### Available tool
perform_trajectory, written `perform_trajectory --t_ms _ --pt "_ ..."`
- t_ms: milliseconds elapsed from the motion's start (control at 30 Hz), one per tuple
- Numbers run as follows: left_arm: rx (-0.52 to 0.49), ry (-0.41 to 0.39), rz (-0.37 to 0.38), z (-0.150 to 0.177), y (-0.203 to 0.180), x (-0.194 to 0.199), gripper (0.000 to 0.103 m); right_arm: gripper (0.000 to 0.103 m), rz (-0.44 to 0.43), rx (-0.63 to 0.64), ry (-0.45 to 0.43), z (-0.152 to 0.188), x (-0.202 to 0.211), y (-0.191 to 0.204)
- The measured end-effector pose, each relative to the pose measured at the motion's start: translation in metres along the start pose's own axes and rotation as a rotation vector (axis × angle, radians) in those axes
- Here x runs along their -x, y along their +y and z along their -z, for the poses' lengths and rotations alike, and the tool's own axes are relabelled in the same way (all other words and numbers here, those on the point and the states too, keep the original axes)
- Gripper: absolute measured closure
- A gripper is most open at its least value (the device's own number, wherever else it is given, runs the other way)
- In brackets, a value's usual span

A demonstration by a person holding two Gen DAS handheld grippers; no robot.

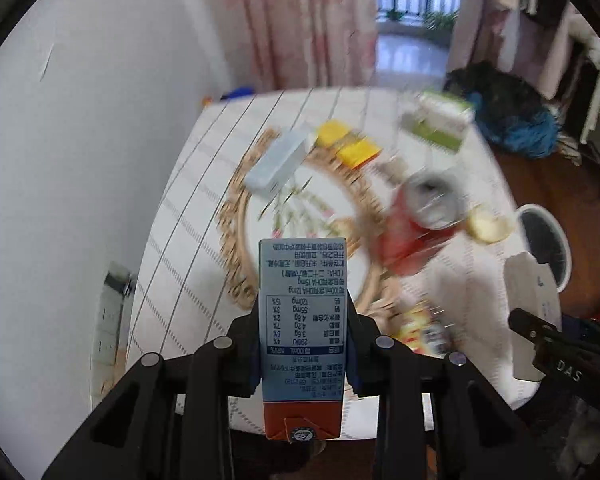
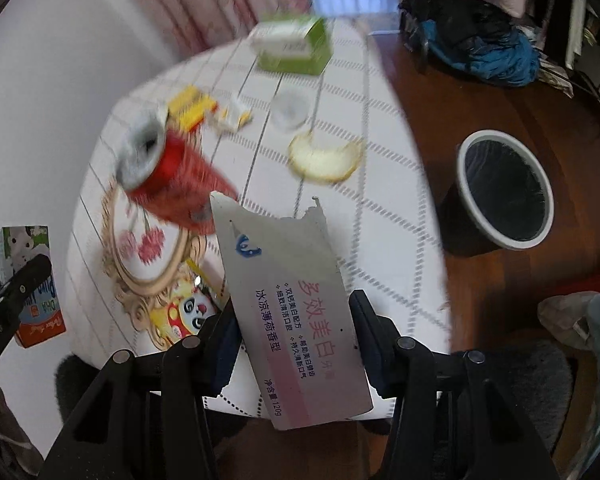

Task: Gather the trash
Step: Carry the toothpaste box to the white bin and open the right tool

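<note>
My left gripper point(image 1: 305, 340) is shut on a blue milk carton point(image 1: 302, 312) held upside down, orange end toward the camera. My right gripper point(image 2: 294, 336) is shut on a torn white toothpaste box point(image 2: 292, 300). Both hover over the near edge of the table. A white-rimmed bin point(image 2: 504, 188) with a black liner stands on the brown wood to the right. On the white checked cloth point(image 2: 380, 240) lie a red can point(image 2: 168, 172), a yellow box point(image 2: 192, 108), a bitten pale slice point(image 2: 324, 156), a panda wrapper point(image 2: 188, 308) and a pale blue box point(image 1: 280, 160).
A green tissue box point(image 2: 292, 48) sits at the far side of the table, a clear cup point(image 2: 290, 110) nearer. A dark blue heap of clothes point(image 2: 468, 32) lies on the wood at the back right. A white wall runs along the left. A plastic bag point(image 2: 580, 320) shows at the lower right.
</note>
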State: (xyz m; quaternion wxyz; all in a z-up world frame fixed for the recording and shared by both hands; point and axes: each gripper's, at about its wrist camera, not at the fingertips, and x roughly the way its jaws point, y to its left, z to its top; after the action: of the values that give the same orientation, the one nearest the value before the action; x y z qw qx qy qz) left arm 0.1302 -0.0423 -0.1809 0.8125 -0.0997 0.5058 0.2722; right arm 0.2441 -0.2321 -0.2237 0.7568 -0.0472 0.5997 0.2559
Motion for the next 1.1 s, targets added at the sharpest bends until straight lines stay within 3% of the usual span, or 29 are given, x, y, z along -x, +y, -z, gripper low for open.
perform_trajectory --t_ms 100,200,333,433,600,733,867,1000,1067,1100 --pt "-0.044 -0.046 0.05 -0.02 -0.013 0.027 0.075 0.049 -0.019 -0.062 -0.05 -0.016 0.028 -0.035" --pt "-0.105 -0.076 0.116 -0.042 -0.059 0.04 0.075 0.049 -0.01 -0.128 -0.101 -0.034 0.052 -0.084" --pt "-0.191 -0.087 0.2 -0.076 -0.142 0.034 0.075 0.049 0.059 -0.218 -0.139 -0.056 0.061 -0.168" --pt "-0.269 -0.084 0.228 -0.1 -0.213 0.01 0.075 0.049 0.128 -0.299 -0.113 -0.074 0.04 -0.242" --pt "-0.385 -0.021 0.238 -0.122 -0.326 -0.054 0.075 0.049 0.199 -0.404 -0.013 -0.101 -0.027 -0.349" --pt "-0.445 0.074 0.263 -0.128 -0.402 -0.119 0.075 0.049 0.224 -0.47 0.028 -0.113 -0.072 -0.409" --pt "-0.463 0.234 0.352 -0.123 -0.457 -0.172 0.072 0.049 0.172 -0.57 0.067 -0.117 -0.11 -0.455" --pt "-0.426 0.367 0.435 -0.122 -0.482 -0.209 0.07 0.048 0.076 -0.65 0.106 -0.118 -0.148 -0.481" --pt "-0.407 0.393 0.433 -0.124 -0.486 -0.22 0.049 0.042 0.042 -0.673 0.117 -0.112 -0.157 -0.487" --pt "-0.401 0.389 0.432 -0.127 -0.485 -0.221 0.024 0.025 0.043 -0.673 0.118 -0.112 -0.159 -0.488"
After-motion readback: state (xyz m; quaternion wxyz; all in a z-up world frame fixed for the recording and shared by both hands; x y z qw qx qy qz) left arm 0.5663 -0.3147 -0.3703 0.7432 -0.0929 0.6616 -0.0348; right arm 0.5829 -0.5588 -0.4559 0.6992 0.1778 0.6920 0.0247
